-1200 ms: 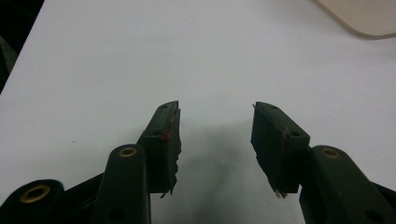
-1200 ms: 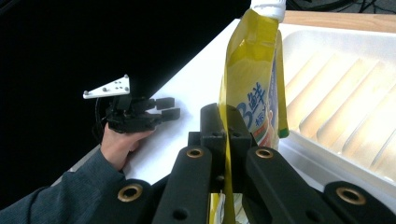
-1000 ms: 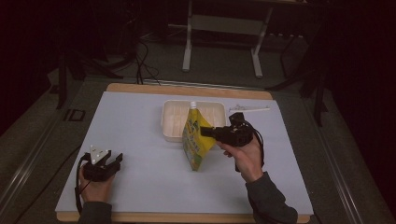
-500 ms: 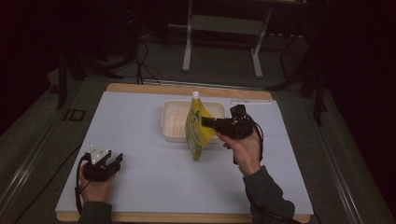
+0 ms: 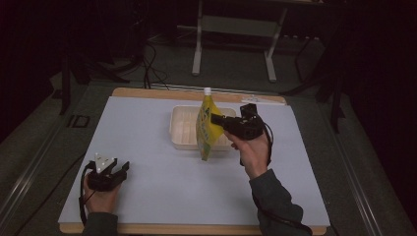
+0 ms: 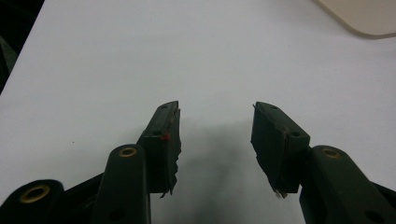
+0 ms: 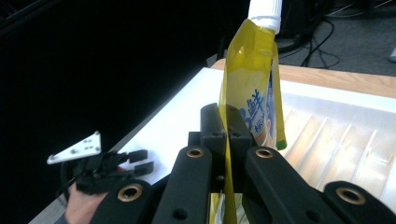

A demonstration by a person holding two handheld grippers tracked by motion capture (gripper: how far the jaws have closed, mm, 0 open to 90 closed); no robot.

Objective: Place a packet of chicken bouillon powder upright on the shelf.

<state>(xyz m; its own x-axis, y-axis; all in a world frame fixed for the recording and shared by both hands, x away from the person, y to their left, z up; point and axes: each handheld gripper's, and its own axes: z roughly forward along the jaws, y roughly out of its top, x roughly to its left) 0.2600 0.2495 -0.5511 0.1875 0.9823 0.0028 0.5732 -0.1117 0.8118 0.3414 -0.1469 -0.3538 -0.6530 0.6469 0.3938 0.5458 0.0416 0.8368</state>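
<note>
The right gripper (image 5: 220, 120) is pinching a yellow spouted drink pouch (image 5: 205, 129), its jaws pressed flat on the pouch's edge partway up, as the right gripper view (image 7: 227, 140) shows. The pouch hangs in the air with its long axis close to upright, white cap (image 7: 265, 11) above the jaws and its bottom corner dangling below them. Just beyond and beneath the jaws lies the shallow cream tray (image 5: 180, 129), so the pouch is held at the tray's near right part; judging from this, a short lowering ahead would bring it into the tray. The left gripper (image 5: 114, 170) rests well apart on the white table top (image 5: 147, 196), jaws spread and holding nothing (image 6: 215, 135), far from both.
</note>
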